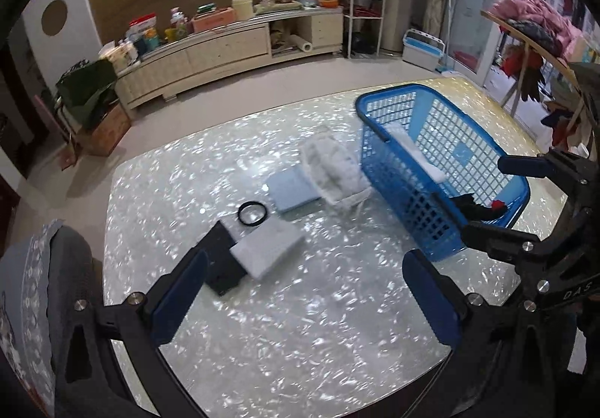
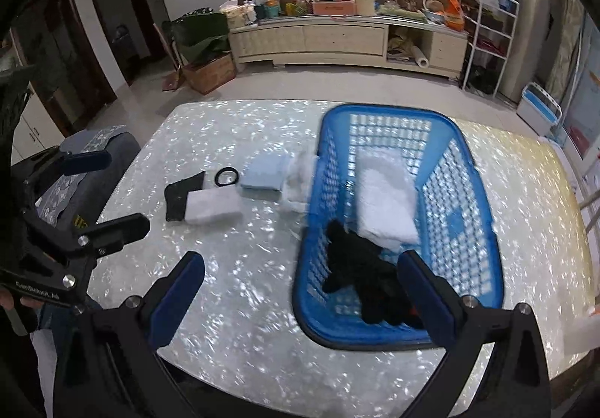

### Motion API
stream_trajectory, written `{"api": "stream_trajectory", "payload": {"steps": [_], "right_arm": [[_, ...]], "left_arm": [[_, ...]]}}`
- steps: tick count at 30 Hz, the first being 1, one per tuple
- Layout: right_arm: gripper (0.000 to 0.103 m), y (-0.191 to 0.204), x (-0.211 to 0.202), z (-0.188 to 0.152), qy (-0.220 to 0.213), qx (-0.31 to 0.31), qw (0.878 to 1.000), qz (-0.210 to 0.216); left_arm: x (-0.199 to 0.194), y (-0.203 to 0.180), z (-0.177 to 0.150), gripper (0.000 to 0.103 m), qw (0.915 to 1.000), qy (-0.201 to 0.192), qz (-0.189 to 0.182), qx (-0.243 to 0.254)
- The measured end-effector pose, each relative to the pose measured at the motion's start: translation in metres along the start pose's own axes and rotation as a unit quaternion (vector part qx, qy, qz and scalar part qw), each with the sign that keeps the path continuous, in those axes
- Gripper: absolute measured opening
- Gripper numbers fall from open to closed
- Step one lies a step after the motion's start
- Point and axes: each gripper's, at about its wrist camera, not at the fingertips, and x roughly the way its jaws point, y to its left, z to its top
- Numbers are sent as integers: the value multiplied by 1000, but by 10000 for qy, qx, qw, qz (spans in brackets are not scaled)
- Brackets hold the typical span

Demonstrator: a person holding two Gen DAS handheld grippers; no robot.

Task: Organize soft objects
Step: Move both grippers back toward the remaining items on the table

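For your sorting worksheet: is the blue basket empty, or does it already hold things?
Not empty. The blue basket holds a folded white cloth and a black glove-like item; most of its floor remains bare.

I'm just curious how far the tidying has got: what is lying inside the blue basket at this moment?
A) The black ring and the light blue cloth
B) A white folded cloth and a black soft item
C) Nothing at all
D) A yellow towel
B: in the right wrist view the blue basket holds a white folded cloth and a black soft item, while the black ring and light blue cloth lie on the table.
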Motion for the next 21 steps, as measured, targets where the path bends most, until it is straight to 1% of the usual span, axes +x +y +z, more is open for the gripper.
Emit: {"api": "stream_trajectory", "payload": {"steps": [3, 5, 12, 16, 21], "right_arm": [[103, 17, 9, 9, 21, -217, 9998, -12], [103, 29, 14, 14, 20, -339, 9994, 12], [103, 63, 42, 25, 125, -669, 9974, 218], [103, 87, 66, 32, 241, -865, 9953, 353], [103, 109, 95, 35, 415, -1070, 9925, 426]], "left_arm": [[-3, 16, -7, 103, 9999, 7, 39, -141], [-3, 27, -12, 103, 9996, 78, 114, -243], [1, 68, -34, 103, 9980, 177, 259, -543], [10, 94, -48, 103, 9961, 286, 328, -761], [25, 117, -62, 103, 9937, 453, 392, -946]]}}
